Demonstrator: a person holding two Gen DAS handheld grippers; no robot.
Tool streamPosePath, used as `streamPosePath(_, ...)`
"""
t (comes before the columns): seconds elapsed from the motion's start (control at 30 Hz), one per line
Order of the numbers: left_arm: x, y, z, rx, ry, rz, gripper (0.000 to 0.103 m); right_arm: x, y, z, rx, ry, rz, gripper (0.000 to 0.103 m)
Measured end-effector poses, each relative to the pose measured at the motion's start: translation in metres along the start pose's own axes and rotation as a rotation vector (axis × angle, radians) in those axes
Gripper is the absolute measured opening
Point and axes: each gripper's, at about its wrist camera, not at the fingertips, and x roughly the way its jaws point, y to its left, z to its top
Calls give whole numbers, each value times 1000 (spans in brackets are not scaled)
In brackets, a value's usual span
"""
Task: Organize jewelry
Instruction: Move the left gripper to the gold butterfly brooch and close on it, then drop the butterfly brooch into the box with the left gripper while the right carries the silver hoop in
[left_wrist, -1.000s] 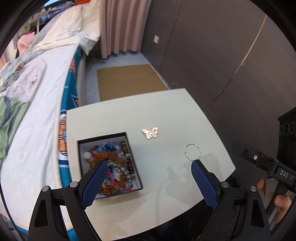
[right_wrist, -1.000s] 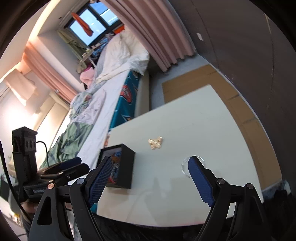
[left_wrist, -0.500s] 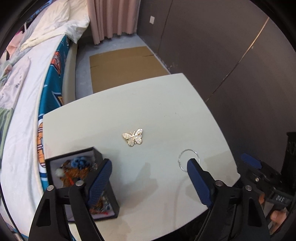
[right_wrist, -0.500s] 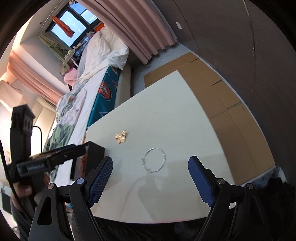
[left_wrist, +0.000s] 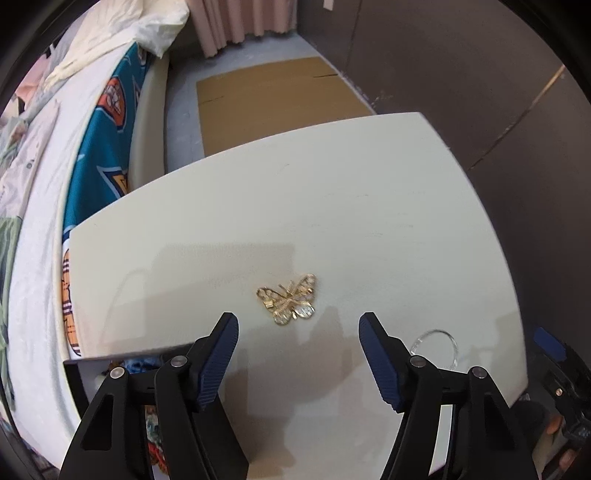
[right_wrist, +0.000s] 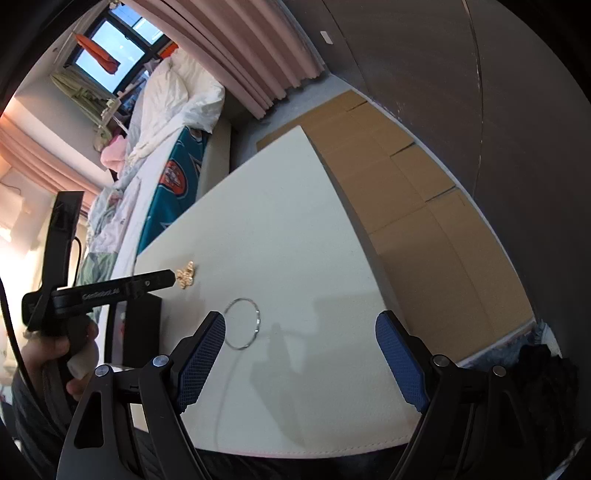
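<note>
A gold butterfly brooch (left_wrist: 289, 299) lies on the white table (left_wrist: 332, 206), just ahead of my open, empty left gripper (left_wrist: 299, 325). A thin silver ring bangle (left_wrist: 436, 348) lies to the right of it, partly behind my right finger. The black jewelry box (left_wrist: 110, 369) sits at the lower left, mostly hidden behind my left finger. In the right wrist view the bangle (right_wrist: 243, 324) lies just ahead of my open, empty right gripper (right_wrist: 299, 328), near its left finger. The brooch (right_wrist: 185, 274) shows at the tip of the left gripper (right_wrist: 162, 280). The box (right_wrist: 142, 332) stands left.
A bed (left_wrist: 44, 155) with a teal patterned sheet runs along the table's left side. Flat cardboard (left_wrist: 273, 96) lies on the floor beyond the table. A dark wall (left_wrist: 480, 74) stands on the right. The table's near edge (right_wrist: 295, 452) is close to me.
My left gripper has moved forward and down to the brooch, so the box has slid to the lower left edge. My right gripper has moved closer to the bangle.
</note>
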Motion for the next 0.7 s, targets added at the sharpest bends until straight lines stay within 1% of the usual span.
streamPosePath(0.17, 15, 1, 9, -6, 16, 30, 68, 6, -2, 2, 5, 15, -2, 84)
streamPosePath(0.3, 25, -3, 15, 9, 33, 55, 67, 10, -1, 4, 0, 24, -5, 84)
streamPosePath(0.37, 31, -5, 17, 15, 45, 62, 61, 14, -1, 4, -1, 34, -11, 84)
streamPosePath(0.4, 34, -5, 17, 14, 51, 60, 61, 16, 0, 4, -3, 37, -15, 84)
streamPosePath(0.43, 32, -5, 18, 8, 39, 56, 59, 18, 1, 5, -6, 42, -19, 84)
streamPosePath(0.5, 31, -7, 17, 15, 38, 34, 51, 20, 3, 6, -12, 49, -24, 84)
streamPosePath(0.53, 31, -8, 17, 24, 35, 29, 43, 21, 4, 6, -14, 52, -26, 84)
streamPosePath(0.6, 29, -12, 13, 49, 34, 38, 43, 23, 7, 6, -20, 56, -31, 84)
streamPosePath(0.7, 27, -13, 8, 62, 37, 15, 42, 26, 11, 7, -37, 61, -47, 84)
